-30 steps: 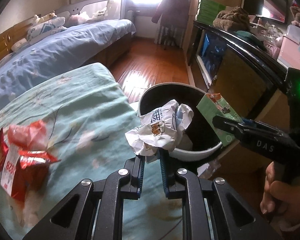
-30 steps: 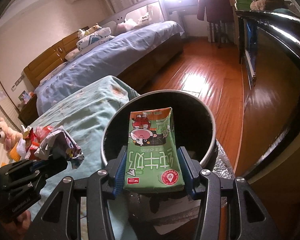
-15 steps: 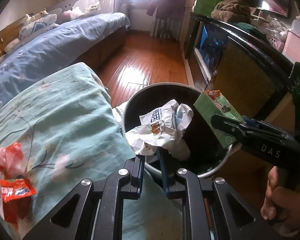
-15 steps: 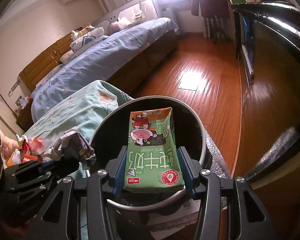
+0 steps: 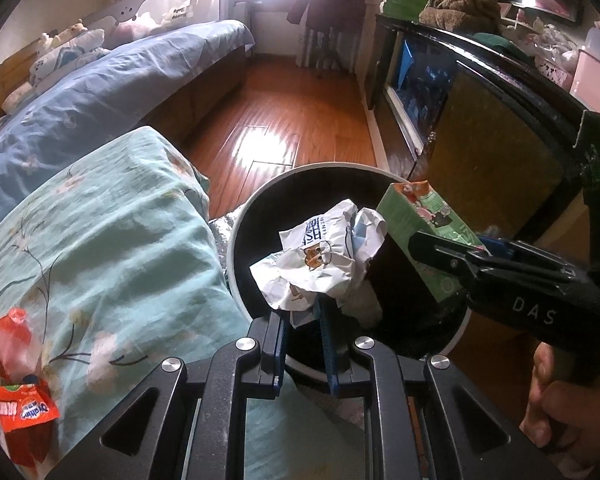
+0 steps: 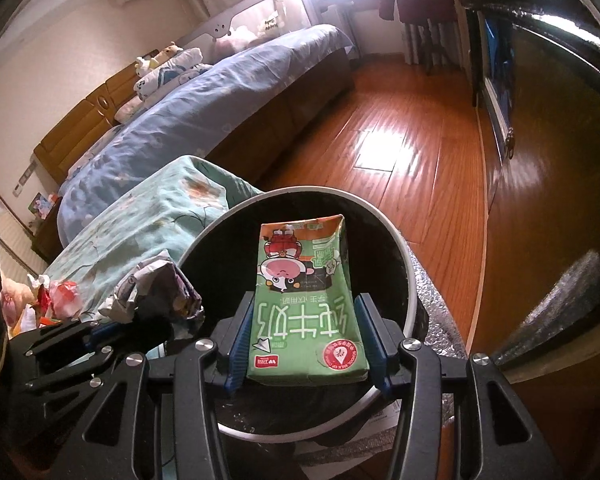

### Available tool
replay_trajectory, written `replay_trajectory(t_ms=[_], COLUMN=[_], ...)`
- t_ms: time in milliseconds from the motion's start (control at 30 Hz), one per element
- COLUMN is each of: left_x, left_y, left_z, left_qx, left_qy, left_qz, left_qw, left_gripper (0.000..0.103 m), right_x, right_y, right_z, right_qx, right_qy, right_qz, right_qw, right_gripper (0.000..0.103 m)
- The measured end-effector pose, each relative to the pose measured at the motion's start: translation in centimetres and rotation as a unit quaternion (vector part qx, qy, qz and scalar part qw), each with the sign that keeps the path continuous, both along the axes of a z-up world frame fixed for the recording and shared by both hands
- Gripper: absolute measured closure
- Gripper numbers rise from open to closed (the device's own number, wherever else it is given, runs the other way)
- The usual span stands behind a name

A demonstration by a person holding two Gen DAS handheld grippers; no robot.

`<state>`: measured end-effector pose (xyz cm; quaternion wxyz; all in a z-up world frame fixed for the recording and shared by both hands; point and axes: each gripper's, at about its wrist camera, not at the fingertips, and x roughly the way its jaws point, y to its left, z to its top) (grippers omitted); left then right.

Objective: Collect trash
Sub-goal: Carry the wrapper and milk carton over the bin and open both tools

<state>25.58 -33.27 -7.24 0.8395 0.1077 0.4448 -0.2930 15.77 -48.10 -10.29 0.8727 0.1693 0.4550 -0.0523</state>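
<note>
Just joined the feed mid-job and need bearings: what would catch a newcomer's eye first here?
First, the green carton clamped in the right tool, held over the round black bin. Next, the crumpled white wrapper pinched in the left tool, also over the bin's mouth. Off to the left, red snack packets lie on the teal floral blanket.

The crumpled wrapper (image 5: pixel 323 251) and the milk carton (image 5: pixel 426 232) to its right are held over the bin (image 5: pixel 236 240), which is flanked on the left by the quilt (image 5: pixel 112 248), with snack packets (image 5: pixel 22 408) at its near left.
</note>
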Motion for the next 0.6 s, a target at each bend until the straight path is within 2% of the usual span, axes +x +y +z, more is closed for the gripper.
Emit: replay_trajectory(t_ms=[133,233,300,333,367,433,600], left_x=[0.0,-0.1,-0.2,-0.5,-0.7,-1.3,-3.4], left_y=[-0.1,0.0,0.3,0.6,1.0,1.6,4.5], left_z=[0.0,0.0,0.1,0.2,0.4,0.7,1.0], left_qx=[-0.002,-0.002,-0.002,-0.002,-0.003,-0.007,-0.012], left_qy=[0.001,-0.002,-0.005,-0.009,-0.016,-0.022,-0.026], left_qz=[-0.001,0.001,0.003,0.009,0.014,0.017,0.038], left_qw=[1.0,1.0,1.0,0.9999,0.9998,0.9996,0.9989], left_gripper=[0.086,0.08,0.063,0.046,0.04,0.039,0.033], right_x=[0.2,0.2,0.3,0.2,0.1,-0.1,-1.3], right_y=[-0.1,-0.2,-0.2,-0.2,-0.2,-0.1,0.8], right_z=[0.1,0.2,0.3,0.3,0.4,0.7,1.7], right_qx=[-0.004,-0.003,0.001,0.005,0.011,0.014,0.013], right_qy=[0.0,0.0,0.0,0.001,0.0,-0.004,-0.023], right_qz=[-0.001,-0.001,0.0,0.0,0.0,-0.002,-0.008], right_qw=[1.0,1.0,1.0,1.0,1.0,1.0,1.0], right_gripper=[0.053,0.052,0.051,0.049,0.047,0.034,0.022])
